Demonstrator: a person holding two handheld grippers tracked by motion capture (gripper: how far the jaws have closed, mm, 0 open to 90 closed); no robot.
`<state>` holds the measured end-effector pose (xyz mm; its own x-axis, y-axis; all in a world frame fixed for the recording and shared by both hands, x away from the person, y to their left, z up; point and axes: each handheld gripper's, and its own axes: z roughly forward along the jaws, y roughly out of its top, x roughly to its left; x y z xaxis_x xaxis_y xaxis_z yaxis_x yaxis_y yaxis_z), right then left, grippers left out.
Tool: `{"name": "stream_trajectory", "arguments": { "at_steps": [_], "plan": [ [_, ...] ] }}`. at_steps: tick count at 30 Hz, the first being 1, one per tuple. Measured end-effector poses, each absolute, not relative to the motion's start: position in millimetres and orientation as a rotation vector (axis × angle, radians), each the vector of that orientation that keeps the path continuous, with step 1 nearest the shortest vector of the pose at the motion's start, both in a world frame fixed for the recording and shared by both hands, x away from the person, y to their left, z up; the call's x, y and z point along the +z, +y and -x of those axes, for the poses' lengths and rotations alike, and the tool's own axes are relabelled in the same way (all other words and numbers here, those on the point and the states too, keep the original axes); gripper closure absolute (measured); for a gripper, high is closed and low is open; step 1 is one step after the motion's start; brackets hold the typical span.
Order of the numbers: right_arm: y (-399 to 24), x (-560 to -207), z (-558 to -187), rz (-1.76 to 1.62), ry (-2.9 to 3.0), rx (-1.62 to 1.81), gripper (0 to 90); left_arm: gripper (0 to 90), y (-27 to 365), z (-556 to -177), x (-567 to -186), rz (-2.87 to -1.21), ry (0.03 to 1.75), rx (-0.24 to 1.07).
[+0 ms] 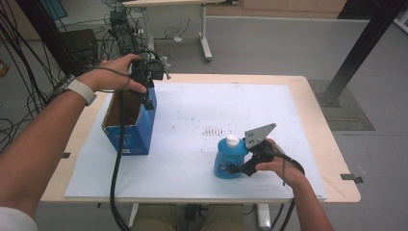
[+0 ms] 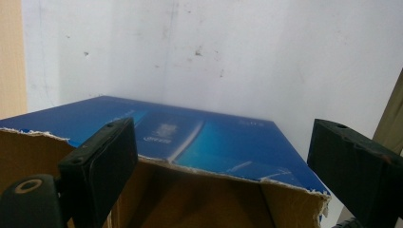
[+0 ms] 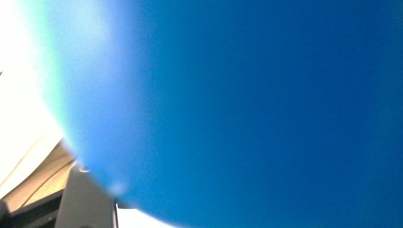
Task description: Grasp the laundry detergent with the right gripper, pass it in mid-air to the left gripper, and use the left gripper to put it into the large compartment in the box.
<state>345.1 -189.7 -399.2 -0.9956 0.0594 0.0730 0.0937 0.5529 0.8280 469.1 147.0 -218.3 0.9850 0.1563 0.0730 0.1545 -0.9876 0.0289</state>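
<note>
Near the table's front edge, a smooth, slippery blue bottle is squeezed by the right gripper. It is best held round its middle. At the left edge, a light box is straddled by the wide left gripper.

A light wooden table carries a white sheet over most of its top. On the sheet stand an open blue box at the left and a blue bottle near the front right.

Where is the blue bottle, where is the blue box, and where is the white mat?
blue bottle (image 1: 226, 162), high view, on its body.
blue box (image 1: 130, 135), high view, on its front wall.
white mat (image 1: 202, 106), high view, on a bare part.
</note>
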Motion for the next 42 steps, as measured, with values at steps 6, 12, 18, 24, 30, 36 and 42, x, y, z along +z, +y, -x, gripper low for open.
{"name": "stream_trajectory", "arguments": {
  "at_steps": [6, 12, 18, 24, 30, 36, 42],
  "plan": [
    [-190.3, -399.9, -345.0, 0.133, -2.728, -1.47, 32.3, 10.0, 146.3, -469.5, -218.2, -3.113, 0.237, 0.115],
    [-190.3, -400.6, -345.2, 0.131, -2.72, -1.481, 33.3, 10.0, 146.1, -469.4, -218.2, -3.114, 0.24, 0.115],
    [-190.2, -401.9, -345.2, 0.13, -2.716, -1.485, 35.1, 10.0, 145.9, -469.7, -218.7, -3.114, 0.238, 0.117],
    [-189.1, -402.5, -346.0, 0.125, -2.714, -1.489, 36.3, 10.0, 146.0, -469.8, -219.2, -3.11, 0.24, 0.115],
    [-188.1, -403.8, -346.4, 0.121, -2.711, -1.493, 38.0, 10.0, 146.3, -470.2, -219.7, -3.109, 0.243, 0.115],
    [-188.3, -404.9, -346.8, 0.121, -2.709, -1.505, 40.1, 10.0, 145.8, -470.4, -220.0, -3.109, 0.241, 0.112],
    [-188.6, -405.2, -346.5, 0.121, -2.707, -1.511, 40.6, 10.0, 145.8, -470.6, -220.2, -3.107, 0.242, 0.112]
  ]
}}
